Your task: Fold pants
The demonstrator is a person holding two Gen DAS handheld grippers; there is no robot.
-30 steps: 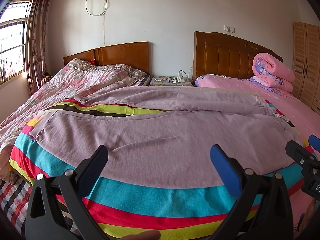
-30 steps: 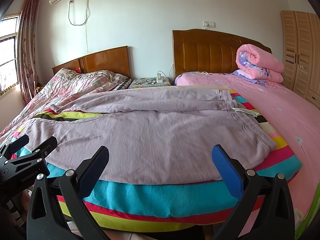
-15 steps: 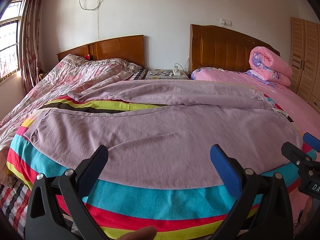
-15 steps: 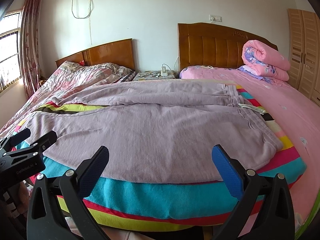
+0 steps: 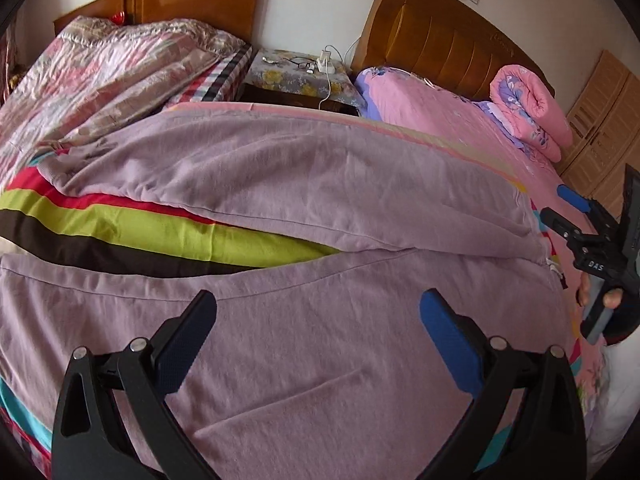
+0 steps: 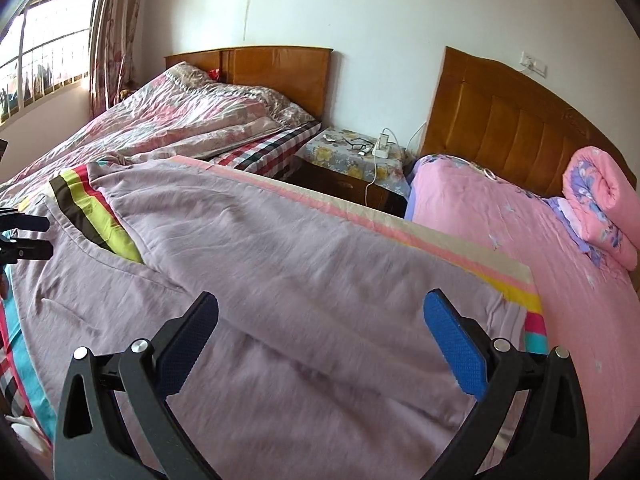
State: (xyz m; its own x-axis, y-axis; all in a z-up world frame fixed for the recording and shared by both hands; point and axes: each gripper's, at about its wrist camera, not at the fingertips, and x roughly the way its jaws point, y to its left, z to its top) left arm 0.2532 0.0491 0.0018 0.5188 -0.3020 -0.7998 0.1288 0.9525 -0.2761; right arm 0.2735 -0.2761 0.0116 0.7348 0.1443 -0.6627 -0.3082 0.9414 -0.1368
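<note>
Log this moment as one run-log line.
phase: approach | pants: spread flat on striped blanket, unfolded | left claw: open, above near leg | right claw: open, above pants | contact: none

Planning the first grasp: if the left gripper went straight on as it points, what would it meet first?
Most likely the mauve cotton pants spread on the bed; the open left gripper tilts down at the nearer leg, though depth is unclear.

Pants [image 6: 304, 280] blur near the right view's lower edge

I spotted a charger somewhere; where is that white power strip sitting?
The white power strip sits on the floral-covered nightstand between the two wooden headboards, toward the right bed, in the upper middle of both views.
</note>
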